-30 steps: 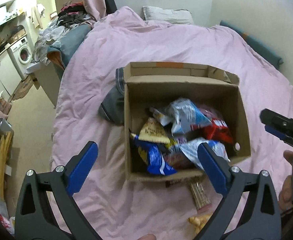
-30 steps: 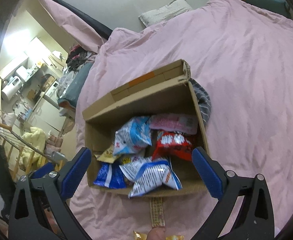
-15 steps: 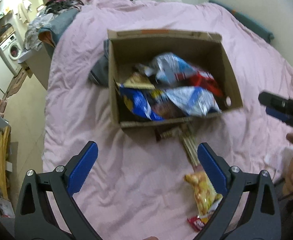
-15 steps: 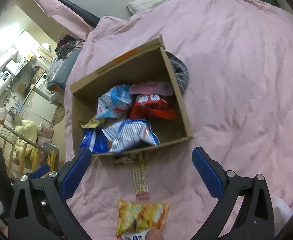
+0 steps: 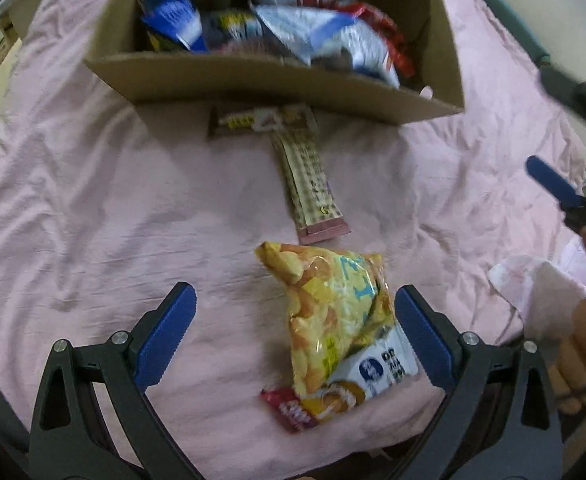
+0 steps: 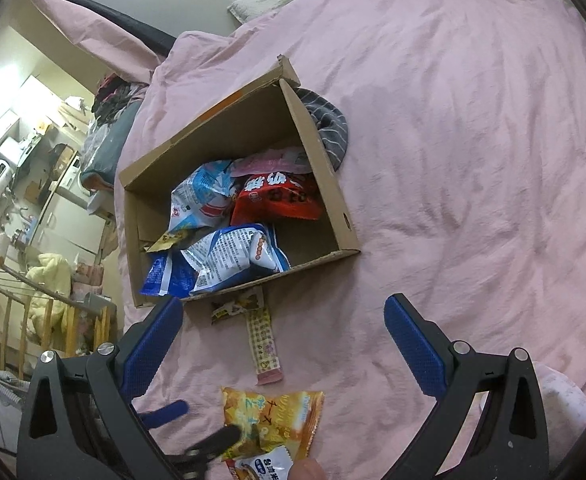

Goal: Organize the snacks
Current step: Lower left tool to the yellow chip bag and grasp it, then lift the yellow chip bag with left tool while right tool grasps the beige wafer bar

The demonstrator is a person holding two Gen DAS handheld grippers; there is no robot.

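Observation:
A cardboard box (image 5: 277,80) (image 6: 333,184) full of snack bags lies on the pink bed. In front of it lie a small brown snack bar (image 5: 259,120) (image 6: 237,306), a long checked stick pack (image 5: 311,184) (image 6: 265,344) and a yellow chip bag (image 5: 341,328) (image 6: 271,424). My left gripper (image 5: 293,332) is open, low over the bed, with the yellow bag between its fingers, close to the right one. My right gripper (image 6: 283,344) is open and empty, higher up, above the stick pack.
A grey striped cloth (image 6: 329,132) lies behind the box. A white crumpled cloth (image 5: 541,292) lies at the bed's near right. The bed's left edge drops to a cluttered room with a wooden rack (image 6: 21,312).
My left gripper has dropped and pulled back from above the box to the yellow chip bag. My right gripper has drawn back too, so the box looks smaller and farther.

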